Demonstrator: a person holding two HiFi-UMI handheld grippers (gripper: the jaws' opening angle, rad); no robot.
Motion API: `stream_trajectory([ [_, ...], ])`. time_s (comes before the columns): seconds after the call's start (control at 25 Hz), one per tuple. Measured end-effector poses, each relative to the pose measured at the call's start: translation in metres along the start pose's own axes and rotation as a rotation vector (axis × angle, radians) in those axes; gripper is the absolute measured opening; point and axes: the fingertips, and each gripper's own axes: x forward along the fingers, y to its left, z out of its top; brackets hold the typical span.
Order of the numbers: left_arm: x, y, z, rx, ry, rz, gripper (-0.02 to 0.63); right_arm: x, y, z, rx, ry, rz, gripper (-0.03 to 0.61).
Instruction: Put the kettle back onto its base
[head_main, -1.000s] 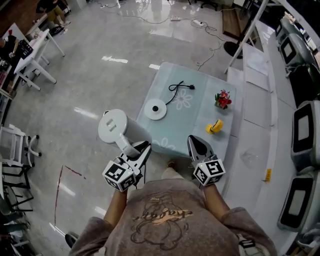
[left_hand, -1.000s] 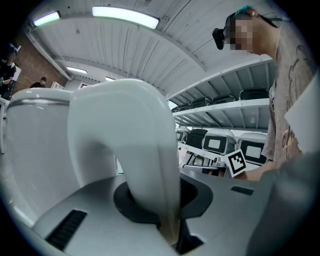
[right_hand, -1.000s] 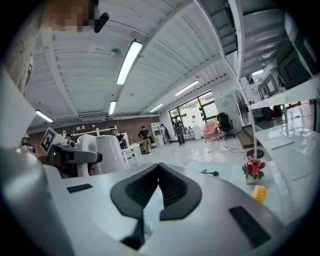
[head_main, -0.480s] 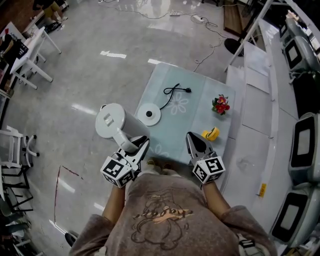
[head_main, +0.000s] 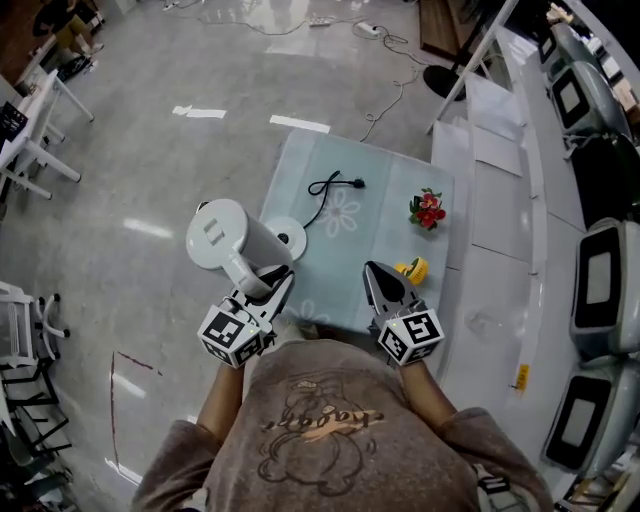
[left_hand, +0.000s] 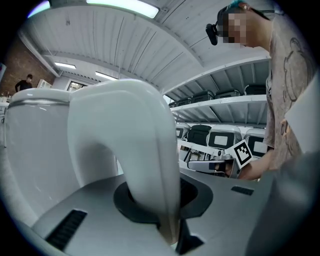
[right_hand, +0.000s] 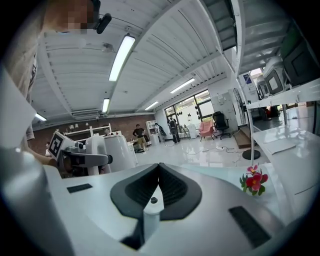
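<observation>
The white kettle (head_main: 222, 240) hangs in the air at the table's near left corner, and my left gripper (head_main: 268, 287) is shut on its curved handle (left_hand: 125, 150). In the head view the kettle's body covers the left part of the round white base (head_main: 292, 236), which lies on the pale glass table (head_main: 345, 265). From the base a black cord (head_main: 328, 185) runs to its plug. My right gripper (head_main: 381, 288) hovers shut over the table's near edge with nothing in it. The right gripper view shows the kettle (right_hand: 118, 149) at its left.
A small pot of red flowers (head_main: 427, 208) and a yellow object (head_main: 410, 268) stand on the table's right side. White shelving with grey monitors (head_main: 598, 290) runs along the right. Shiny floor lies to the left, with white desks (head_main: 30, 130) further off.
Both grippers have come closer to the table. The kettle has moved with the left gripper and now overlaps the base in the head view. The right gripper stays shut and empty.
</observation>
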Motion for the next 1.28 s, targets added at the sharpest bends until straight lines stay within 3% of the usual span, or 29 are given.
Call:
stream_trajectory([
  [0.52,0.055,0.035,-0.032,0.054,0.073,-0.113,0.067,0.012,-0.021,0.004,0.009,0.029,-0.092,-0.003],
  [1.28,0.103,0.062,-0.088,0.071,0.180,-0.159,0.069,0.011,-0.046,-0.011,0.032,0.071,-0.197,-0.003],
])
